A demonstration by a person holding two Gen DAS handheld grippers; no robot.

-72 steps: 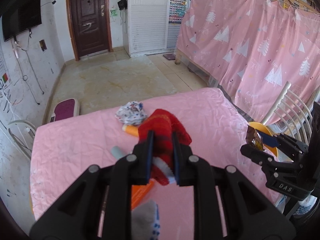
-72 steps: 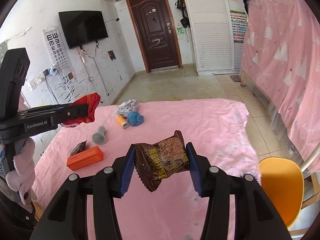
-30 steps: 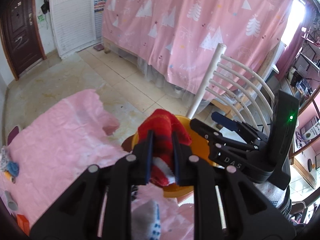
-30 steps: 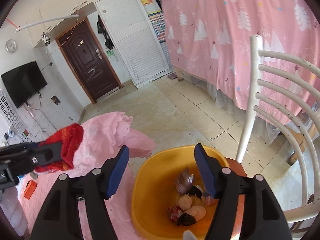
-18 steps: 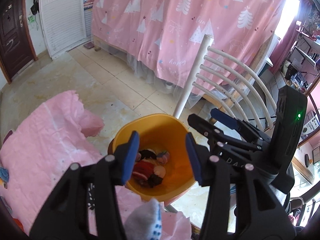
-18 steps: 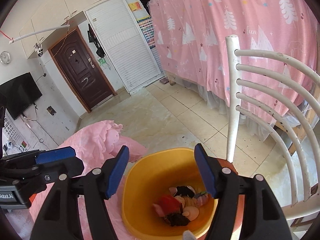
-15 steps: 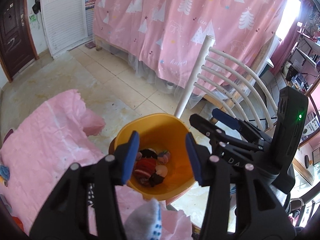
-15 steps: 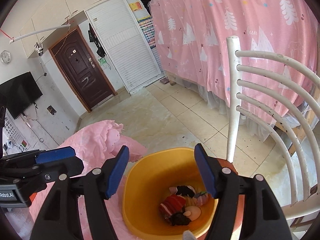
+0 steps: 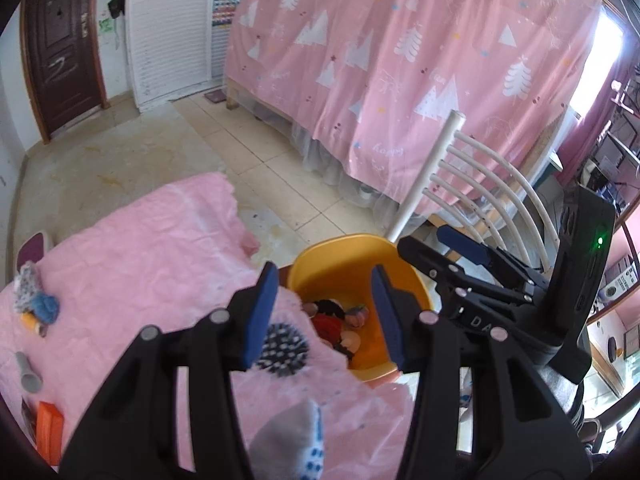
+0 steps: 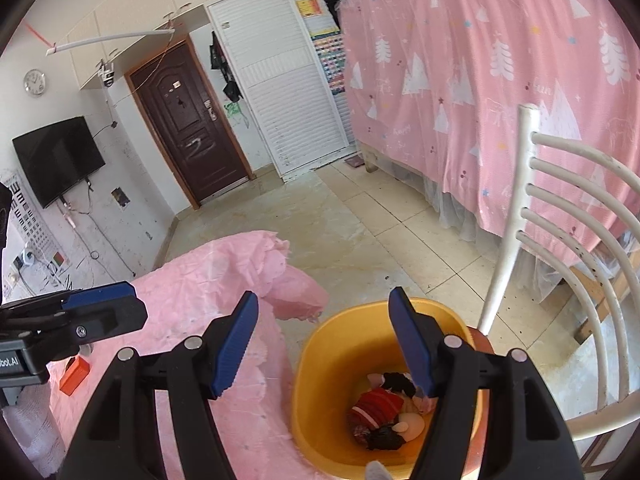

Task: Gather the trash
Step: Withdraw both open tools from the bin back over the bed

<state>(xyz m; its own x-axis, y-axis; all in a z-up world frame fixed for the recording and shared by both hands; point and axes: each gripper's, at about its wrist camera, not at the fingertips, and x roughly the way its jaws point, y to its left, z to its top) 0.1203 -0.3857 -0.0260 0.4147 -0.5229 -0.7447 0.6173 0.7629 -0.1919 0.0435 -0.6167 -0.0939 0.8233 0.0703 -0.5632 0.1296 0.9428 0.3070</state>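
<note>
Pink bed (image 9: 132, 240), bin (image 10: 332, 344) ahead: both drops done.
L gripper (image 9: 324, 312) & R gripper (image 10: 324, 340) spread, empty; I'd swing back w/o snagging cover.

The bin (image 10: 320, 364) stands on the chair (image 10: 560, 240) seat, just beside the table's (image 9: 140, 248) corner. In the bin lies a heap of trash (image 10: 384, 412), the sock (image 10: 376, 404) on top. Behind the bin rises the chair back, and beyond that hangs the curtain (image 9: 400, 60). Left of the bin, on the table, lie a box (image 9: 48, 424), a tube (image 9: 28, 372) and a yarn ball (image 9: 44, 306), well apart from it.
</note>
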